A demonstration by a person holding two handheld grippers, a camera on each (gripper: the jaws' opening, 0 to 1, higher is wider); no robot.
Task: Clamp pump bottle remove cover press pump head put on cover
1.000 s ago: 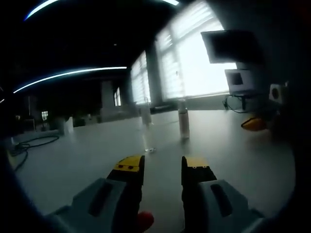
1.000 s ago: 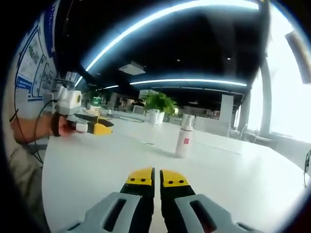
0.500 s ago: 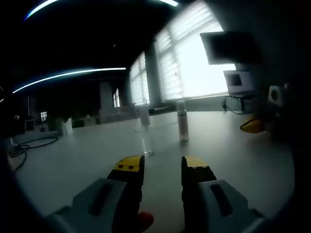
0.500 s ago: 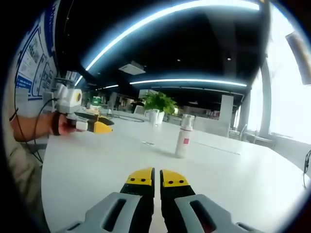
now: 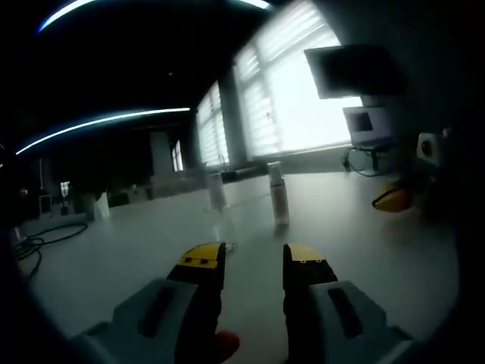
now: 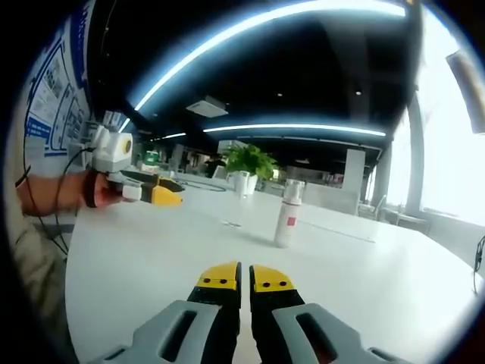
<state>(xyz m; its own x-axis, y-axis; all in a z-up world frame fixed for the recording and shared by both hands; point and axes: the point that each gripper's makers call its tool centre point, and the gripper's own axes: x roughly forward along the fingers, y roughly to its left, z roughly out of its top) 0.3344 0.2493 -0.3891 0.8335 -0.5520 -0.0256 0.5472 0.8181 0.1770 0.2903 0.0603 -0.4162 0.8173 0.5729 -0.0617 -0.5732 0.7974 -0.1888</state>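
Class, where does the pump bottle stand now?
The pump bottle stands upright on the white table, ahead of both grippers, untouched; a potted plant sits behind it.

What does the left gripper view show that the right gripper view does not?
Left gripper view alone: bright windows, a dark monitor, and its own gripper with jaws apart.
Right gripper view alone: a potted plant, wall posters, and its own gripper with jaws nearly together.
Both: the pump bottle standing upright with its cover on, on the white table.
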